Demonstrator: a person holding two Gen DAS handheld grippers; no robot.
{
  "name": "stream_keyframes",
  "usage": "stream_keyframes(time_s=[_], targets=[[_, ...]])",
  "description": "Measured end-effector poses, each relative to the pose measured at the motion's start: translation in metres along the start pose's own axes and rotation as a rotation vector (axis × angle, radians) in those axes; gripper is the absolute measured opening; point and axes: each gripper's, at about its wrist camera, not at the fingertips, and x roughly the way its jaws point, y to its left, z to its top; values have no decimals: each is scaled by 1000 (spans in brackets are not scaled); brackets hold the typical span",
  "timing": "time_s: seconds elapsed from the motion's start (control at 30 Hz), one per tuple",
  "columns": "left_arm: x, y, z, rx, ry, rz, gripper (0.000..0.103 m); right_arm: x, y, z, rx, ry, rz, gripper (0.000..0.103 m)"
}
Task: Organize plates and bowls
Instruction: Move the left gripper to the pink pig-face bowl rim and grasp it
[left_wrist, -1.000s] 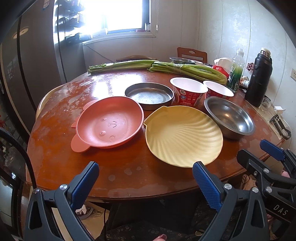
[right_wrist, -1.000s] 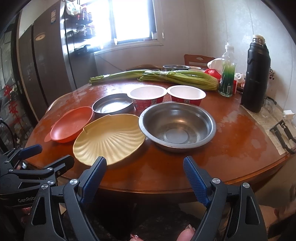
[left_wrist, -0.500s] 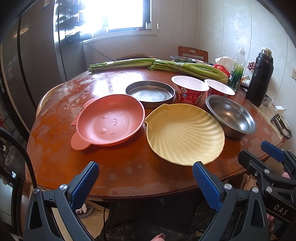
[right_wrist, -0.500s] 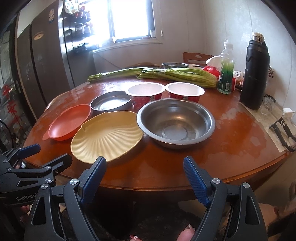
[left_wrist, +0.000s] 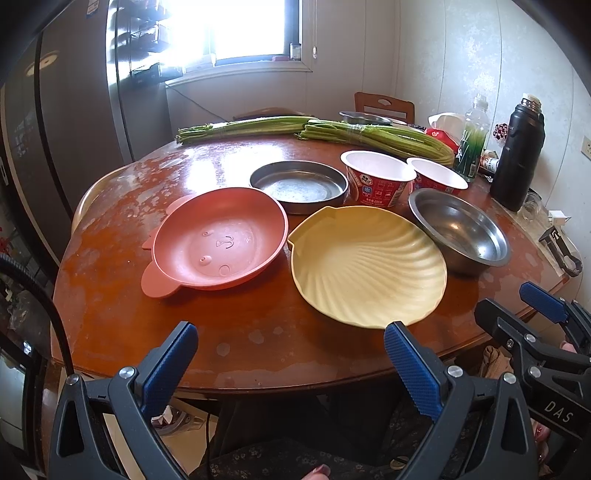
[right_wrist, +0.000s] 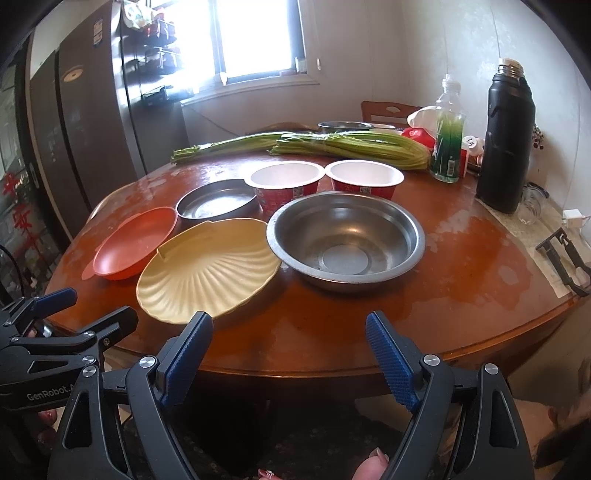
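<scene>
On the round wooden table (left_wrist: 258, 343) lie a pink animal-face plate (left_wrist: 218, 240), a yellow shell-shaped plate (left_wrist: 365, 266), a flat steel dish (left_wrist: 299, 186), a steel bowl (left_wrist: 461, 230) and two red paper bowls (left_wrist: 380, 184). The same items show in the right wrist view: shell plate (right_wrist: 210, 267), steel bowl (right_wrist: 345, 240), pink plate (right_wrist: 135, 247), steel dish (right_wrist: 218, 201), paper bowls (right_wrist: 284, 182). My left gripper (left_wrist: 288, 363) is open and empty at the near table edge. My right gripper (right_wrist: 290, 349) is open and empty, before the shell plate and steel bowl.
Green vegetable bundles (left_wrist: 376, 136) lie across the far side. A black thermos (right_wrist: 506, 140), a green bottle (right_wrist: 448, 144) and a small glass (right_wrist: 530, 210) stand at the right. A black clamp (right_wrist: 565, 258) lies at the right edge. A fridge (right_wrist: 74, 147) stands left.
Both grippers have moved slightly forward toward the table; the dishes appear a little nearer. Nothing on the table has moved.
</scene>
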Motion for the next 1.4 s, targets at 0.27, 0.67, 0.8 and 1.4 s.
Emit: stream_keyframes(time_s=[0.27, 0.67, 0.8, 1.4], targets=[[2, 4, 0, -9, 3, -9, 101, 1, 5, 1, -16, -3, 12, 86], [0, 47, 6, -112, -7, 22, 101, 11, 27, 26, -70, -11, 105, 86], [0, 76, 10, -178, -5, 38, 101, 24, 45, 44, -116, -13, 149, 86], [48, 142, 43, -298, 79, 15, 101, 129, 129, 94, -345, 155, 265, 80]])
